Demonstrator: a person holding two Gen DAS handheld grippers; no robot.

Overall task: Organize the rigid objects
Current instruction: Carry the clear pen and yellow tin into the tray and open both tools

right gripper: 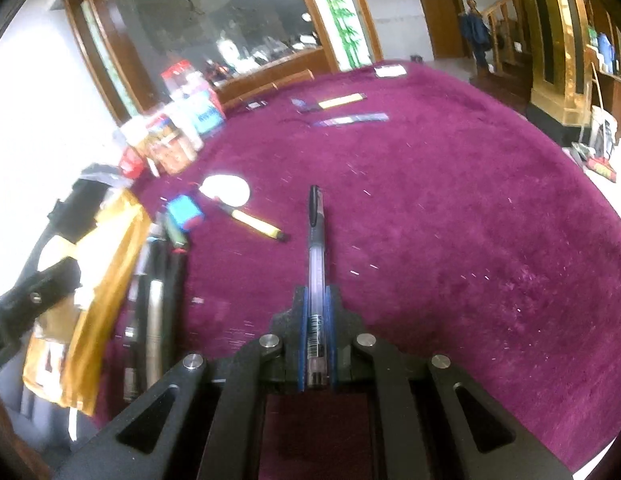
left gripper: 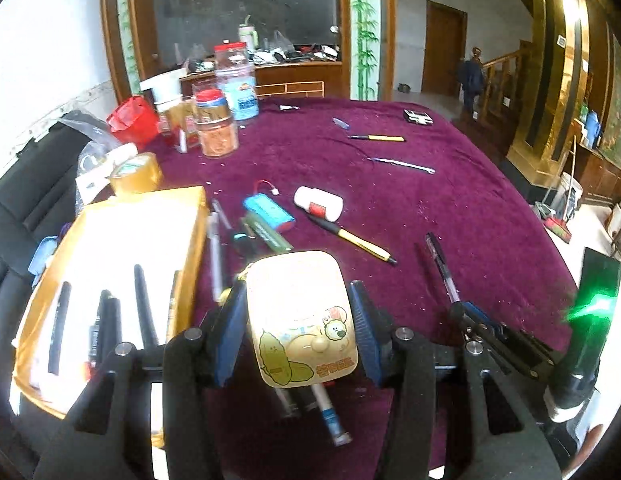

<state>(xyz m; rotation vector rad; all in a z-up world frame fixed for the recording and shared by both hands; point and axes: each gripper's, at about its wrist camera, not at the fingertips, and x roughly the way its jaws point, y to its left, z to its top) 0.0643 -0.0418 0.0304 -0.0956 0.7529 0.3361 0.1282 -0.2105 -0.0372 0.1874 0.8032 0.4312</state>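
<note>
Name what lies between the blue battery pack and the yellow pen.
A white bottle with a red label, lying on its side, seen in the left wrist view.

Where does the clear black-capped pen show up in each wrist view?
Left wrist: the clear black-capped pen is at lower right, its rear end held in the right gripper, cap pointing away.
Right wrist: the same pen runs up the centre from between the gripper's closed fingers.
Shared landmark: the yellow pen lying on the maroon tablecloth just left of it.

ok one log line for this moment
left: shut on cartoon-printed cream tin | right: shut on clear black-capped pen | above maroon tablecloth
</note>
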